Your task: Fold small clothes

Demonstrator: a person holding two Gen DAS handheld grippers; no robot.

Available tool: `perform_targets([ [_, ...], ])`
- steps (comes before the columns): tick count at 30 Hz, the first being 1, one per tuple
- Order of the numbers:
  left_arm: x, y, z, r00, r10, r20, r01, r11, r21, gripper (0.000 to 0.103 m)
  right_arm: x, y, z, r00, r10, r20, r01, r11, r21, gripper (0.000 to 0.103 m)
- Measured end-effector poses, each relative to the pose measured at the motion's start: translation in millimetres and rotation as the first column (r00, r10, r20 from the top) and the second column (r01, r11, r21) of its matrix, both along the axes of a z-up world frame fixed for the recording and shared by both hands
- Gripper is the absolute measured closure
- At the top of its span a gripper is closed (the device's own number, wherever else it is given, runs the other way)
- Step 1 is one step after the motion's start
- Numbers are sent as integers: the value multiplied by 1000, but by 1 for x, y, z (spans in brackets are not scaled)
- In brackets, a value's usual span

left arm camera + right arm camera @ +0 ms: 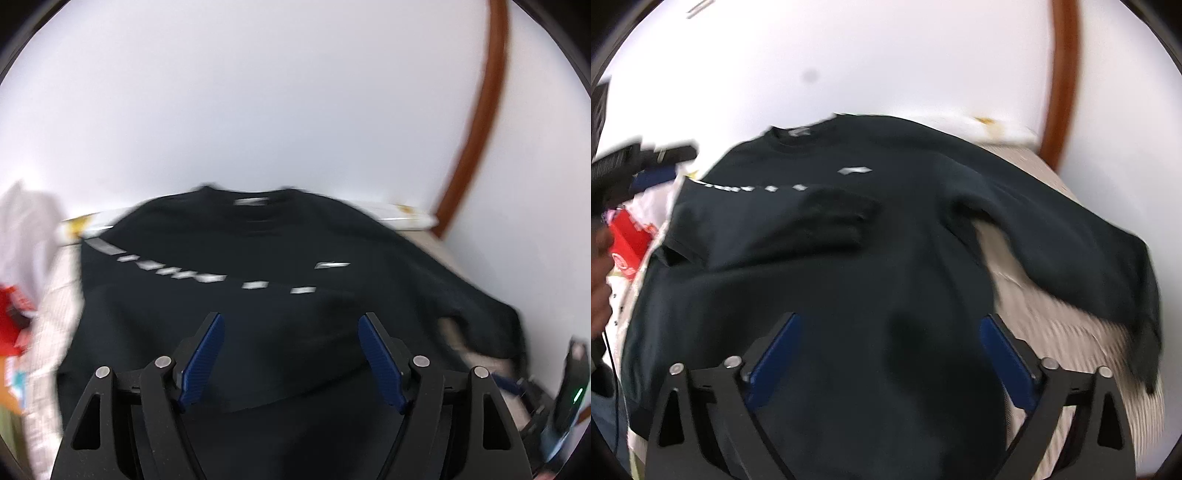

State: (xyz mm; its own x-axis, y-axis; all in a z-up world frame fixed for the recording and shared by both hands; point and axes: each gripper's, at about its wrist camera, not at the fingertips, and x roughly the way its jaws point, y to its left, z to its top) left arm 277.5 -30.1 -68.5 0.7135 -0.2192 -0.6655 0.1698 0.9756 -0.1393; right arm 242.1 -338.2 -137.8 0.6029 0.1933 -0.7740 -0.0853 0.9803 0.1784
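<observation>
Both grippers, left gripper [291, 360] and right gripper [888, 363], spread wide, empty, above black sweatshirt [849, 258] flat on striped bed [1052, 325]. One sleeve [798, 221] folded in; other sleeve [1071, 240] likely next, needs cuff pinch.

Motion blur is smearing the white lettering [173, 271] on your black long-sleeved sweatshirt [849, 295], so you are not reading it in either view. The sweatshirt's hem is running under both gripper frames and off the bottom edges. The red and white heap of clothes [16, 295] at the left is dissolving into blur and getting cut off.
</observation>
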Motion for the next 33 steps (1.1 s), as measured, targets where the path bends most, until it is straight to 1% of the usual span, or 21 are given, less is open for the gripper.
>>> perform_targets([
  [2,-5,35,-8,996,86,7,-86,994,67,25,19,10,0,1000,17,-11,-17,999,30,23],
  [5,-9,91,-29,980,201,-9,-198,972,128,25,52,26,-10,998,38,-48,-37,999,28,34],
  [7,-12,128,-46,963,267,-41,-258,953,159,25,73,31,-19,997,35,-74,-34,999,11,36],
  [9,-13,160,-62,947,313,-73,-297,939,173,25,89,34,-28,994,28,-101,-27,1000,6,36],
  [11,-10,188,-80,932,343,-113,-321,930,178,26,106,36,-38,991,21,-136,-20,1000,13,36],
  [13,-9,202,-92,924,356,-139,-329,926,186,27,121,38,-47,987,22,-159,-16,999,34,36],
  [14,-6,211,-98,922,358,-146,-328,925,193,28,129,39,-53,984,29,-178,-21,999,47,36],
  [16,-3,214,-104,924,354,-141,-323,924,203,31,142,43,-63,977,33,-211,-20,998,65,36],
  [18,6,212,-113,933,333,-140,-298,929,221,32,147,45,-65,980,28,-197,-13,997,73,33],
  [19,10,209,-117,936,323,-140,-284,928,241,36,150,48,-65,982,31,-188,-17,997,75,33],
  [21,15,200,-122,941,311,-130,-263,918,296,45,156,51,-66,983,27,-181,-14,997,76,34],
  [22,17,198,-124,945,301,-126,-253,919,302,54,159,54,-66,985,24,-169,-12,997,71,37],
  [23,20,196,-124,949,289,-123,-244,924,293,63,162,57,-66,987,27,-160,-17,998,62,45],
  [24,23,194,-124,953,279,-120,-238,931,277,70,165,60,-65,988,35,-153,-28,998,50,49],
  [25,25,193,-123,954,273,-120,-234,935,267,84,170,65,-64,988,50,-145,-45,998,39,57],
  [26,25,192,-123,954,278,-114,-241,935,259,90,172,68,-62,989,61,-135,-57,998,34,68],
  [27,25,192,-122,951,292,-103,-257,930,262,91,174,69,-58,990,78,-120,-73,996,46,73],
  [28,24,192,-122,949,300,-95,-267,928,261,92,176,67,-53,992,76,-102,-71,996,47,87],
  [30,21,198,-121,946,311,-94,-282,929,241,93,178,57,-40,994,76,-74,-71,995,70,88],
  [31,19,201,-121,943,319,-98,-291,929,231,95,177,49,-33,997,66,-47,-62,994,85,89],
  [33,16,207,-121,937,328,-116,-302,932,200,96,178,34,-22,1000,28,-9,-27,997,68,89],
])
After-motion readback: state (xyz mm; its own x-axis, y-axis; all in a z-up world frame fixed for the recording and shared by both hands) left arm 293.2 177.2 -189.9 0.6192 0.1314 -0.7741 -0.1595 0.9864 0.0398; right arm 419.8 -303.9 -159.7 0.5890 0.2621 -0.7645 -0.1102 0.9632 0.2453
